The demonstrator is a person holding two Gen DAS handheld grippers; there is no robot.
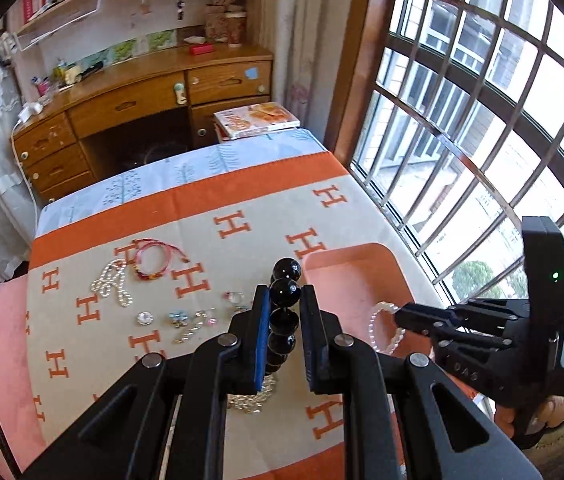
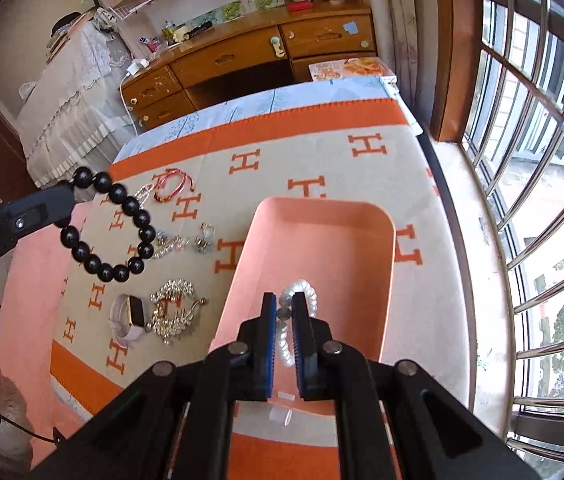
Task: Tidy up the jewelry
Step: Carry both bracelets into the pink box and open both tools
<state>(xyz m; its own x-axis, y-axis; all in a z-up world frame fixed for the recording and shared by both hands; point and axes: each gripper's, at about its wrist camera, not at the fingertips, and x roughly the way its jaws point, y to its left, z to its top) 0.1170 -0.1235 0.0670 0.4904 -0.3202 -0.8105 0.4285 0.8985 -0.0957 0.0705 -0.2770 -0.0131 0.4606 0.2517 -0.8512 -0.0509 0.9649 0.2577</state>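
Observation:
My left gripper (image 1: 285, 300) is shut on a black bead bracelet (image 1: 285, 292) and holds it above the blanket; the bracelet also shows hanging in the right wrist view (image 2: 122, 224). My right gripper (image 2: 282, 306) is shut on a white pearl bracelet (image 2: 301, 290) over the pink tray (image 2: 321, 216); the tray also shows in the left wrist view (image 1: 345, 268). On the blanket lie red cord bracelets (image 1: 154, 260), a pearl necklace (image 1: 116, 284), small rings and earrings (image 1: 186, 318), a watch (image 2: 130, 316) and a rhinestone piece (image 2: 174, 310).
An orange and beige H-pattern blanket (image 2: 321, 152) covers the table. A barred window (image 2: 541, 160) runs along the right. A wooden desk with drawers (image 1: 122, 108) stands behind, with a box (image 1: 258, 120) beside it.

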